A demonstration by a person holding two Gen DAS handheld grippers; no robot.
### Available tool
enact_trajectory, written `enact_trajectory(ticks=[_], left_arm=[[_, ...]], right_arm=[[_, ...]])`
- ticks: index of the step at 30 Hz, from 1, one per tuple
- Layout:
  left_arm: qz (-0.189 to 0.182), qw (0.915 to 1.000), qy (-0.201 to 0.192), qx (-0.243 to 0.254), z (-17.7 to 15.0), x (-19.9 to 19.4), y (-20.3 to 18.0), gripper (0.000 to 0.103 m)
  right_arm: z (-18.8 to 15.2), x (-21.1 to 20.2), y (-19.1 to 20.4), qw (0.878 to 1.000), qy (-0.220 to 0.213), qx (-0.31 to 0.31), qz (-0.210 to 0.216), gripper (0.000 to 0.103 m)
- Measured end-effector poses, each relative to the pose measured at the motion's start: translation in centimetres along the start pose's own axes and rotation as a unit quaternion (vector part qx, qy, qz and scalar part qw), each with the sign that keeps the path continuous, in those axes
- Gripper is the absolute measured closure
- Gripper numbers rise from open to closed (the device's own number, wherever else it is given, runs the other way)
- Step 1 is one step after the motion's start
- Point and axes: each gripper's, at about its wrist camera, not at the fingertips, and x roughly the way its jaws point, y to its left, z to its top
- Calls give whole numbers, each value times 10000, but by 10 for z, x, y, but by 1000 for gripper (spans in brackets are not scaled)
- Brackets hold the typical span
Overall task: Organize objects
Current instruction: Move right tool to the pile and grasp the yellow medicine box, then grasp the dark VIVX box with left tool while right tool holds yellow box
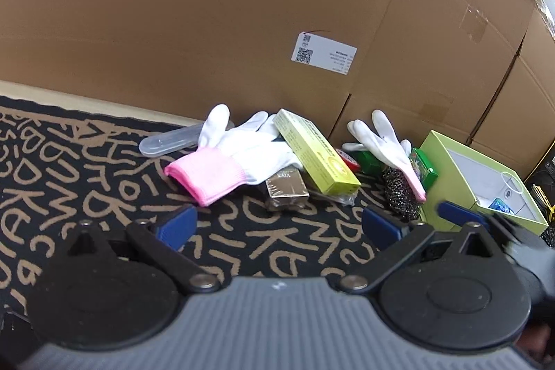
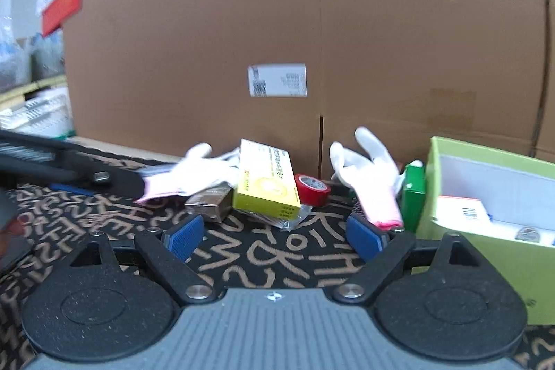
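Each gripper, the left gripper [image 1: 279, 226] and the right gripper [image 2: 274, 236], has a grey ribbed body, two round black textured discs and black link bars pinned with silver rivets. The fingers [image 2: 184, 236] carry blue ridged pads. A small white mark sits on each body's front edge.

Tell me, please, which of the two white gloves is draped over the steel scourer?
The right-hand glove, beside the green open box: its pink cuff hangs over the scourer. The other glove lies by the yellow carton.
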Motion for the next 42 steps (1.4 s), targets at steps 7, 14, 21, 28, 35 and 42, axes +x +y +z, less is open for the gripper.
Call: enact_trajectory(ticks=[7,14,21,28,35,42], left_arm=[[-131,9997,-67,219,-1,14,5,3],[-134,9997,111,150,8,41,9,12],[-410,9981,453,35,6,59,4,27],[-135,9985,529,-54,14,88,-3,34],[141,9972,693,241,12,102,-19,62],[-78,9953,791,545,-21,40,-28,62]], right_arm=[[16,55,4,9995,244,-194,-17,11],[24,90,-13,9985,388,293,261,15],[21,65,-13,9985,443,236,223,32],[0,4,-2,9996,288,-14,-42,32],[-31,-53,-5,9992,386,140,7,32],[-59,-90,-10,9980,618,144,-48,32]])
